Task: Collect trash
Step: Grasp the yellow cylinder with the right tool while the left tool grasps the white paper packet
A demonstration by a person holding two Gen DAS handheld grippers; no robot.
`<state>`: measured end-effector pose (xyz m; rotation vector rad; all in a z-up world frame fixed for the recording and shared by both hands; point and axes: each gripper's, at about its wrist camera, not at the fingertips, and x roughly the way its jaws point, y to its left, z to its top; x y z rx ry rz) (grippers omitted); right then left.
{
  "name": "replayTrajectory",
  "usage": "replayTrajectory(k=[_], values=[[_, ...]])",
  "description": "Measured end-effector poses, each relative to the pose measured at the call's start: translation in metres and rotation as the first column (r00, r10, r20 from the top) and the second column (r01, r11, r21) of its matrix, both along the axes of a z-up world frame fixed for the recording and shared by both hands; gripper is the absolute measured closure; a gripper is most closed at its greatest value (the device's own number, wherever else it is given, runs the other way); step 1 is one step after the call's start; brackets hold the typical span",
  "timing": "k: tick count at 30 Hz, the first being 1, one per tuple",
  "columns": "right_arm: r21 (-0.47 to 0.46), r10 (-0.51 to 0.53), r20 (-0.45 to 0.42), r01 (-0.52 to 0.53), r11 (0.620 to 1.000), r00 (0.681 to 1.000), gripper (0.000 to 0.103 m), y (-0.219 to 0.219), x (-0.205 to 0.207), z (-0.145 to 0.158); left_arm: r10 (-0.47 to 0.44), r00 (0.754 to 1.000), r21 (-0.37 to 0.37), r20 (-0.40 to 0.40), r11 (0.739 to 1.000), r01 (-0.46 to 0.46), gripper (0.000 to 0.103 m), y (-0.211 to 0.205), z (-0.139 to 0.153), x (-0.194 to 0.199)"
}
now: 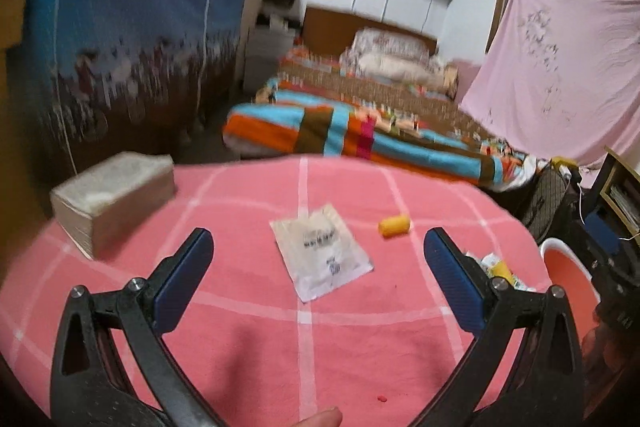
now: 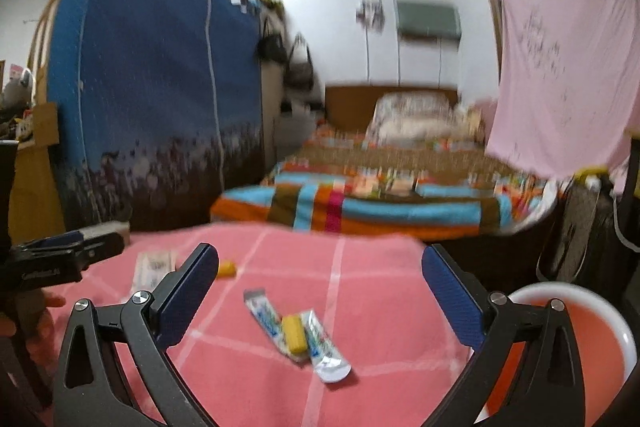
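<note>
On the pink checked tablecloth (image 1: 248,307) lies a flat white plastic packet (image 1: 322,251), just ahead of my open left gripper (image 1: 318,243). A small yellow piece (image 1: 394,225) rests to its right. More wrappers (image 1: 498,265) peek out behind the left gripper's right finger. In the right wrist view, my right gripper (image 2: 320,269) is open above two white-and-blue wrappers (image 2: 320,343) with a yellow piece (image 2: 294,333) lying on them. The white packet (image 2: 154,267) and the other yellow piece (image 2: 227,268) lie farther left. The left gripper (image 2: 64,253) shows at the left edge.
A pink bin with a white rim (image 2: 600,307) stands beside the table at the right (image 1: 564,263). A tissue pack (image 1: 114,197) sits on the table's far left. Beyond are a bed with a striped blanket (image 1: 360,131), a blue wardrobe (image 1: 132,27) and a pink sheet (image 1: 560,67).
</note>
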<state>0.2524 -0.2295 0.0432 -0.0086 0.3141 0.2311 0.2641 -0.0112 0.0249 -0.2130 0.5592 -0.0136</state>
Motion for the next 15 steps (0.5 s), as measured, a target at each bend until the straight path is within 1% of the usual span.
replayTrajectory(k=[1, 2, 3, 5, 7, 8, 9, 10, 11, 13, 15], values=[[0.003, 0.005, -0.042, -0.005, 1.0, 0.999, 0.01, 0.0, 0.005, -0.003, -0.003, 1.0, -0.011, -0.031, 1.0, 0.003, 0.012, 0.001, -0.004, 0.005], [0.007, 0.01, -0.077, -0.01, 1.0, 0.997, 0.012, 0.0, 0.009, -0.006, -0.006, 0.998, -0.021, -0.064, 1.0, 0.004, 0.013, 0.001, -0.007, 0.01], [0.014, 0.018, -0.115, -0.017, 1.0, 0.993, 0.018, -0.001, 0.013, -0.009, -0.008, 0.996, -0.027, -0.086, 1.0, 0.006, 0.013, 0.002, -0.01, 0.014], [0.033, 0.039, -0.187, -0.034, 0.999, 0.982, 0.023, -0.002, 0.02, -0.017, -0.011, 0.991, -0.041, -0.134, 0.999, 0.005, 0.014, 0.001, -0.016, 0.021], [0.051, 0.062, -0.251, -0.051, 0.997, 0.966, 0.035, -0.002, 0.026, -0.024, -0.012, 0.986, -0.052, -0.166, 0.999, 0.004, 0.018, 0.0, -0.021, 0.028], [0.055, 0.069, -0.271, -0.056, 0.997, 0.96, 0.038, -0.002, 0.029, -0.026, -0.013, 0.985, -0.056, -0.175, 0.998, 0.003, 0.019, 0.001, -0.022, 0.031], [0.059, 0.077, -0.294, -0.062, 0.996, 0.953, 0.049, -0.002, 0.031, -0.029, -0.012, 0.983, -0.058, -0.183, 0.998, 0.001, 0.021, 0.0, -0.023, 0.033], [0.063, 0.087, -0.315, -0.071, 0.995, 0.945, 0.056, -0.001, 0.033, -0.032, -0.009, 0.981, -0.057, -0.193, 0.998, -0.002, 0.024, -0.001, -0.025, 0.036], [0.064, 0.094, -0.33, -0.077, 0.995, 0.939, 0.058, 0.0, 0.035, -0.034, -0.008, 0.978, -0.056, -0.207, 0.998, -0.004, 0.026, -0.003, -0.026, 0.039], [0.065, 0.112, -0.36, -0.094, 0.993, 0.926, 0.067, 0.003, 0.038, -0.037, -0.012, 0.973, -0.056, -0.231, 0.998, 0.0, 0.034, -0.005, -0.029, 0.045], [0.059, 0.124, -0.378, -0.11, 0.992, 0.917, 0.068, 0.006, 0.038, -0.038, 0.002, 0.969, -0.038, -0.247, 0.999, -0.012, 0.037, -0.008, -0.031, 0.049]])
